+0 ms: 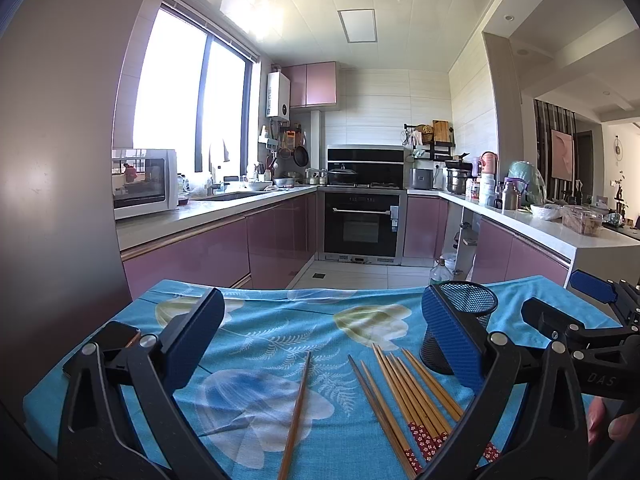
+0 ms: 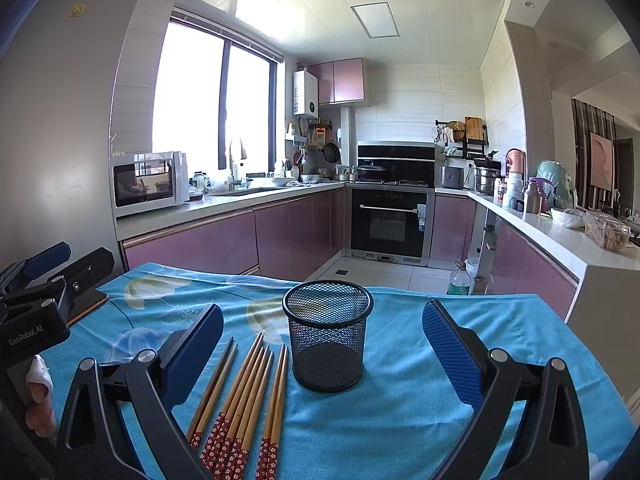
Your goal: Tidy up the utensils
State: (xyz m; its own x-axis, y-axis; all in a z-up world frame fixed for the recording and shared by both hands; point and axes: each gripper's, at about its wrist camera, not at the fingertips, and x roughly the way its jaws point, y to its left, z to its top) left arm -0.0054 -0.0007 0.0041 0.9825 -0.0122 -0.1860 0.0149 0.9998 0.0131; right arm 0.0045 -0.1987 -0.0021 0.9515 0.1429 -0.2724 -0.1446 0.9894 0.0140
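Note:
Several wooden chopsticks [image 1: 404,396] with red patterned ends lie side by side on the blue floral cloth [image 1: 280,332], and one more chopstick [image 1: 297,408] lies alone to their left. A black mesh holder [image 2: 327,336] stands upright and empty just behind and right of the bunch [image 2: 244,400]; it also shows in the left wrist view [image 1: 464,320]. My left gripper [image 1: 320,340] is open and empty above the single chopstick. My right gripper [image 2: 322,356] is open and empty, with the holder between its fingers' line of sight.
A dark phone [image 1: 116,338] lies at the cloth's left edge. The right gripper body [image 1: 580,332] sits beside the holder in the left view. Beyond the table's far edge are pink kitchen cabinets [image 2: 208,244], an oven [image 2: 390,220] and a counter [image 2: 560,236] on the right.

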